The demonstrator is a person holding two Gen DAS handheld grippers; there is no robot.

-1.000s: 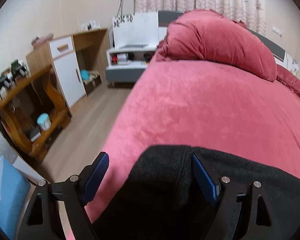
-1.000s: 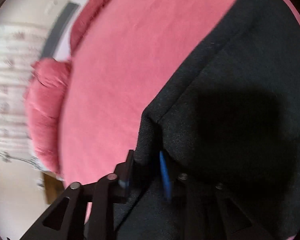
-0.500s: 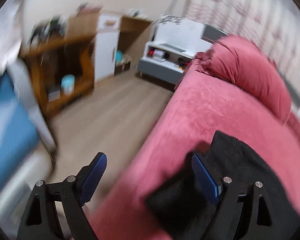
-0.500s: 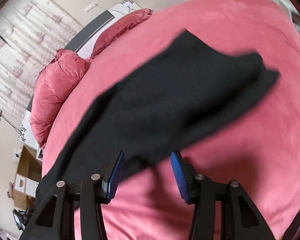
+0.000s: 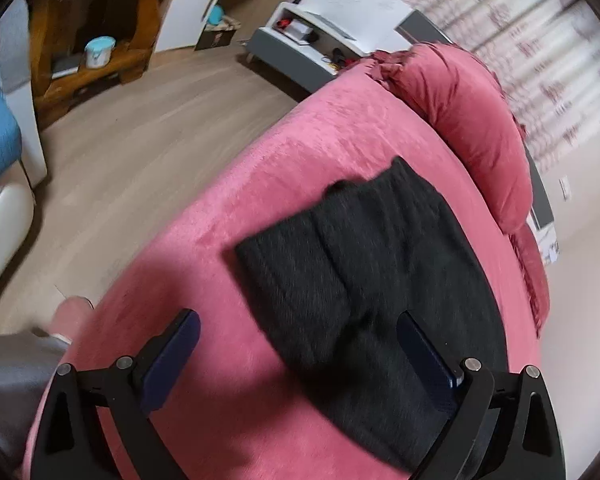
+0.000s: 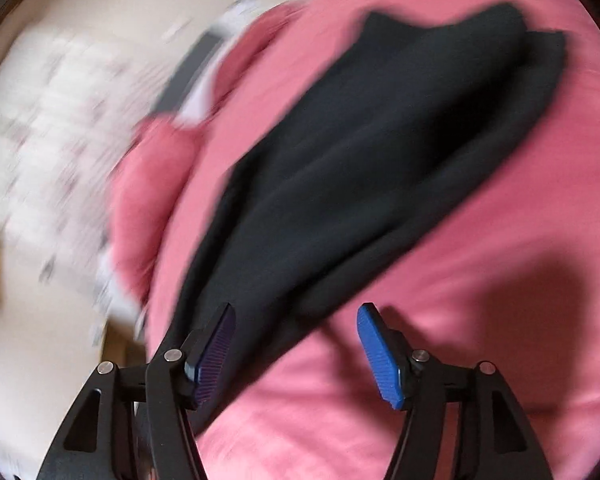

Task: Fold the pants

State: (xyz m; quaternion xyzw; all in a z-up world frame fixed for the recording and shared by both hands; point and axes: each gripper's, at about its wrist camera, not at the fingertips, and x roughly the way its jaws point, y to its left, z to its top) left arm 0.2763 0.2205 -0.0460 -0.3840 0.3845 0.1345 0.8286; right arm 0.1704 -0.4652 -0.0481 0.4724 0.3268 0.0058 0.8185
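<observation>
Your left gripper and right gripper, both spread wide and holding nothing, hover above the folded black pants on the pink bed

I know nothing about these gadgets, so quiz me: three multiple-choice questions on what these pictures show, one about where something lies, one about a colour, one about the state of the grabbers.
1. Where do the pants lie?
A. on the wooden floor
B. on the pink bed cover
C. on the wooden shelf

2. What colour are the pads on the fingers of the grabbers?
A. blue
B. yellow
C. white

3. How do the left gripper and the right gripper stand?
A. both shut on the pants
B. one shut, one open
C. both open, holding nothing

Answers:
1 B: the dark fabric rests folded over itself on the pink bed cover, with the floor off to the side.
2 A: the right wrist view shows blue ribbed pads clearly.
3 C: in each wrist view the jaws stand wide apart, with no cloth pinched between them.
</observation>
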